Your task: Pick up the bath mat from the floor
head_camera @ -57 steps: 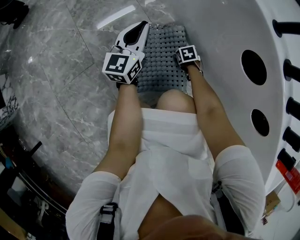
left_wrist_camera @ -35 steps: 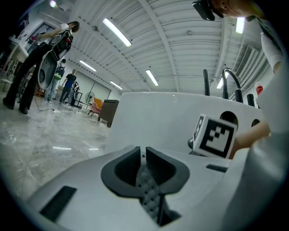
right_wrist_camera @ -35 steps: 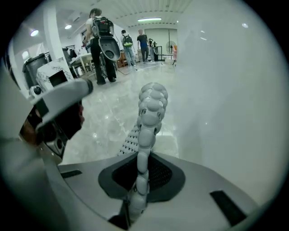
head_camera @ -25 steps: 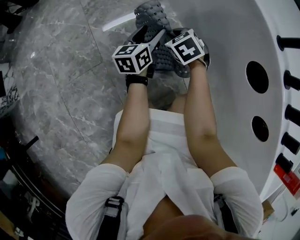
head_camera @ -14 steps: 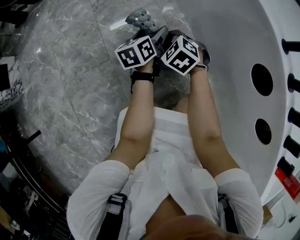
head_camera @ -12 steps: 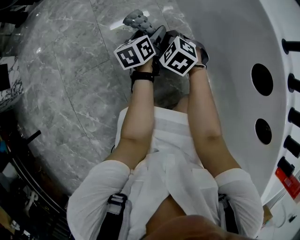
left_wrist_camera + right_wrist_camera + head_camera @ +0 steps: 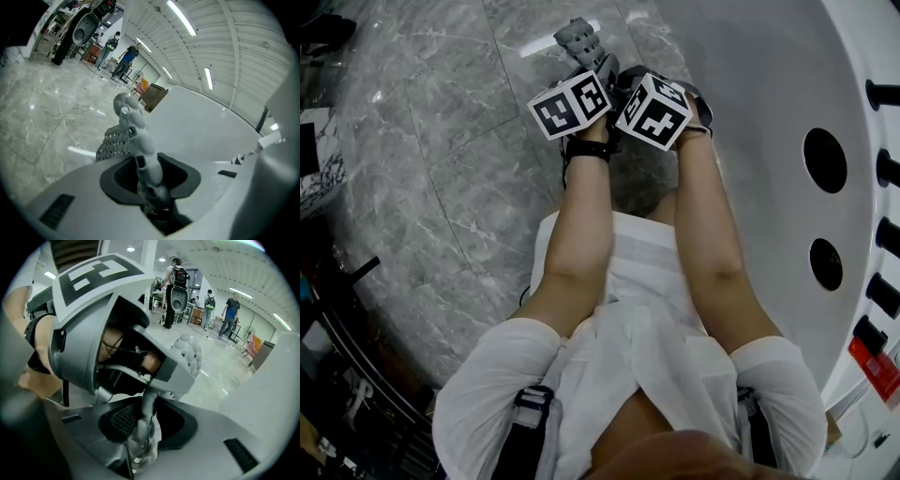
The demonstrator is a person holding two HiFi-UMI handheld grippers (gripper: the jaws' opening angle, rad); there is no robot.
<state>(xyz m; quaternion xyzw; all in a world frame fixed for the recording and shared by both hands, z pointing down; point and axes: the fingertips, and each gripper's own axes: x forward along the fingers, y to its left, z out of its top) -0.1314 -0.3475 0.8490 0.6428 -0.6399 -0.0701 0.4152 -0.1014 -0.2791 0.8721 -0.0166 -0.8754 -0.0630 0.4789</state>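
Holds the grey bath mat point(image 7: 578, 39) bunched and raised above the marble floor point(image 7: 441, 169), just beside the white tub point(image 7: 759, 141). Pinches one fold of it in the left gripper point(image 7: 150, 185), having just closed those jaws down onto it. Pinches another fold in the right gripper point(image 7: 140, 427), having just eased those jaws a little wider, pads on the mat. Brings both grippers side by side, marker cubes nearly touching.
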